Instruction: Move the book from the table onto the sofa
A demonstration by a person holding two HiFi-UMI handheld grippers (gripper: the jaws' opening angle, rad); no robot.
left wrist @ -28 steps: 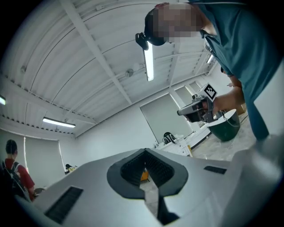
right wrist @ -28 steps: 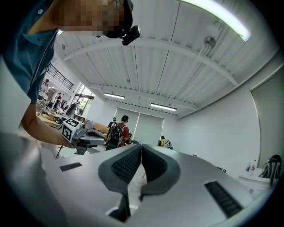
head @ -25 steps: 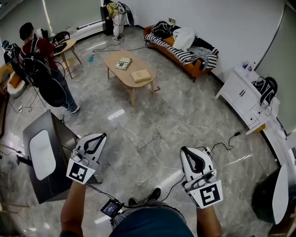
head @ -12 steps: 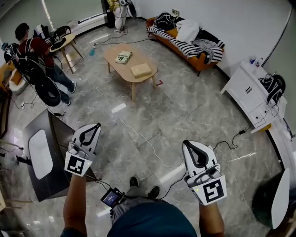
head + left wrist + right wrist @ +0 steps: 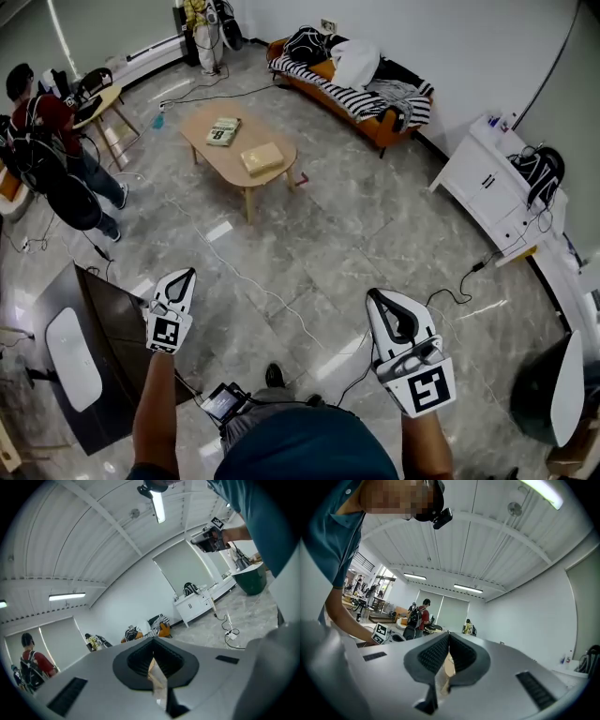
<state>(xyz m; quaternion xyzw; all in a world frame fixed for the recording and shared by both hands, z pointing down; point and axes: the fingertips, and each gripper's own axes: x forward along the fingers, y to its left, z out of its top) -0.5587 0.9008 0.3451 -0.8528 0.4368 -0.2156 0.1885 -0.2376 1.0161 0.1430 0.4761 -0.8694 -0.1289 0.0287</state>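
Observation:
Far ahead in the head view stands a low wooden table [image 5: 223, 161]. On it lie a green-covered book [image 5: 223, 131] and a flat tan book or box [image 5: 261, 158]. Behind it, against the wall, is an orange sofa [image 5: 374, 127] covered with a striped blanket and piled clothes; it also shows small in the left gripper view [image 5: 163, 629]. My left gripper [image 5: 186, 274] and right gripper [image 5: 375, 295] hang over the bare floor, well short of the table. Both are shut with nothing in them, their jaws meeting in the left [image 5: 153, 643] and right [image 5: 448, 634] gripper views.
A person with a backpack [image 5: 49, 141] stands at the left by a small round table [image 5: 97, 97]. A dark slab with a white pad [image 5: 103, 347] lies at my left. A white cabinet [image 5: 487, 187] lines the right wall, with a green bin [image 5: 544, 394] below. Cables [image 5: 272, 292] cross the floor.
The left gripper has dropped lower and drawn in toward my left side. The right one has shifted little in view. Table and sofa have slid leftward in the head view.

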